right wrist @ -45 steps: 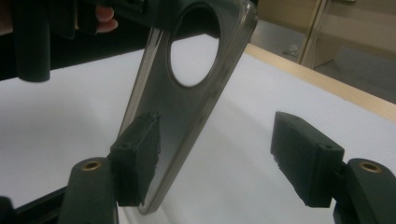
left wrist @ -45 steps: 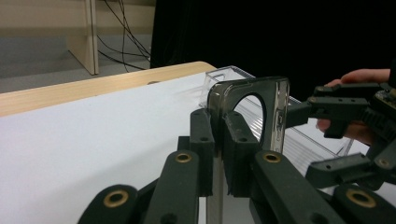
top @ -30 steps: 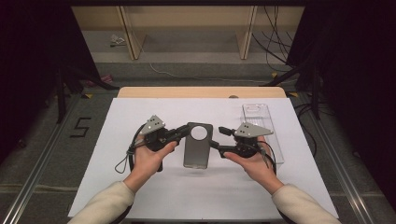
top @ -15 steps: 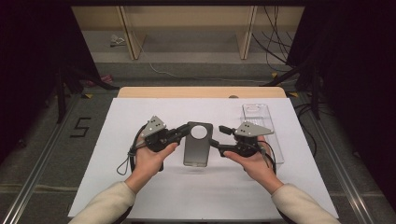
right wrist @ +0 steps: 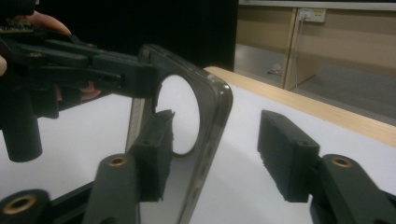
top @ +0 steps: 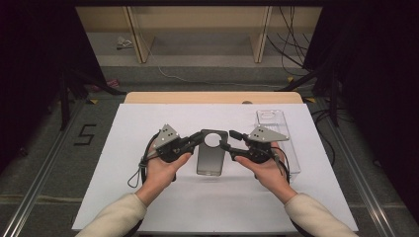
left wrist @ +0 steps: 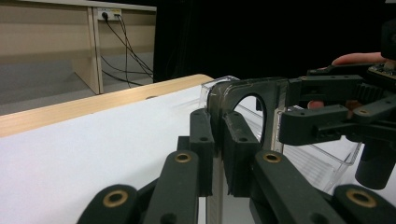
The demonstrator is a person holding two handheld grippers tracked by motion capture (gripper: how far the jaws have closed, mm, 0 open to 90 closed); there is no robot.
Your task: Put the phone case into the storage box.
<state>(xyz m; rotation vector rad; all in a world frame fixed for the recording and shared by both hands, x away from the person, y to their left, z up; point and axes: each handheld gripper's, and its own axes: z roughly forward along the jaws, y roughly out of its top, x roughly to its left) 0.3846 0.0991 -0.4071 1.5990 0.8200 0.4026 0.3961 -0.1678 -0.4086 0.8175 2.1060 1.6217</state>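
White surface (top: 148, 197), wooden far edge. Item: phone case (top: 211, 155), smoky translucent, round camera cutout, held above surface between both claws, left of clear tray (top: 291, 148). Light, flexible, slick; grip the rim. Left claw (top: 197, 139) clamped on its edge; right claw (top: 226, 142) just closing, pads apart astride the opposite edge.

The high view looks forward and down from above the 6 o'clock edge of the white-covered counter (top: 148, 197), while both gripper views sit close, facing each other across the shared smoky translucent phone case with round cutout (top: 211, 153).
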